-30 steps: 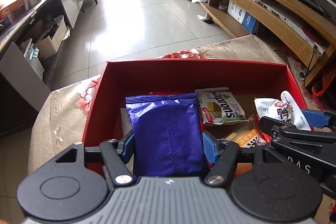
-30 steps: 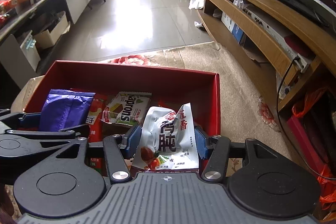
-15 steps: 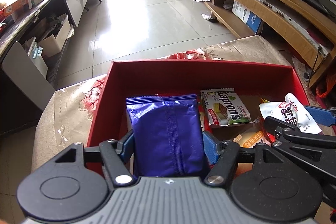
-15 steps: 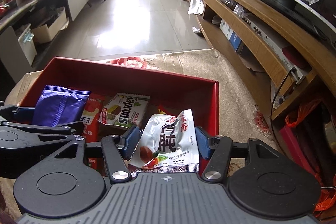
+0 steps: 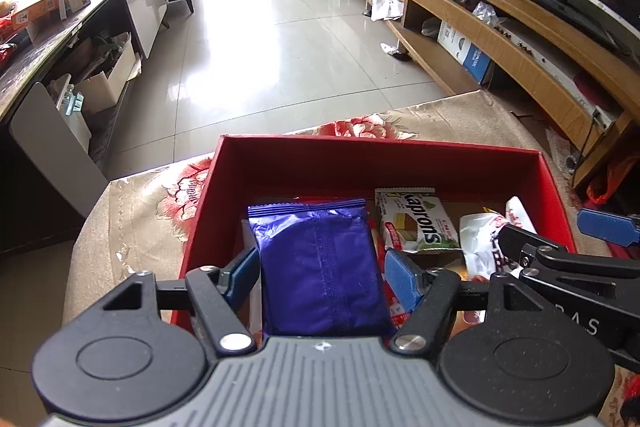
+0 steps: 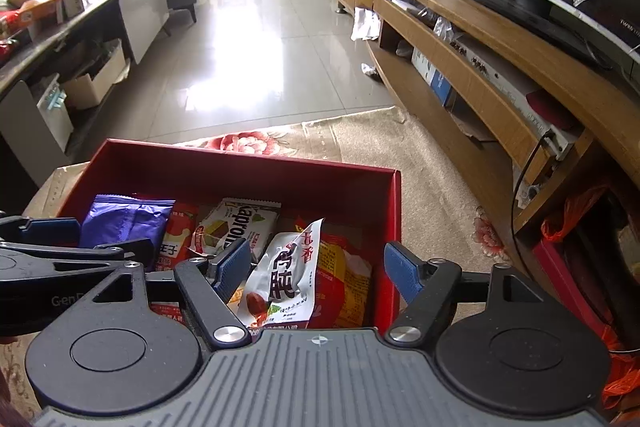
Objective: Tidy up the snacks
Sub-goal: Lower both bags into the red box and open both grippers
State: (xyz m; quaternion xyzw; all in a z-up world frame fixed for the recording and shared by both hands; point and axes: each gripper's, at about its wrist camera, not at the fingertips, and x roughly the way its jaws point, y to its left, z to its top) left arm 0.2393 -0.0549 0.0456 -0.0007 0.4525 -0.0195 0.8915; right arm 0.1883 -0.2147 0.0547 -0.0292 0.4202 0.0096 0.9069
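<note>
- While its jaws have just been opening, the right gripper (image 6: 318, 273) stands wide over the red box (image 6: 240, 167), with a white snack packet (image 6: 286, 279) lying loose between the blue pads (image 6: 400, 273), neither pad pressing on it.
- Under that packet, toward four o'clock, lies an orange-red packet (image 6: 348, 279) against the box's right wall.
- Also opening slightly, the left gripper (image 5: 320, 269) has a purple packet (image 5: 320, 259) between its pads (image 5: 402, 277); the right pad stands just clear of it, while contact at the left pad cannot be told.
- At two o'clock from the purple packet, a green-and-white wafer packet (image 5: 416, 223) lies flat on the box floor.
- Beneath the box spreads a beige cloth with red flowers (image 5: 160, 203).
- Beyond, at twelve o'clock, is a shiny tiled floor (image 5: 280, 47); at two o'clock, a wooden shelf unit (image 5: 500, 39).
</note>
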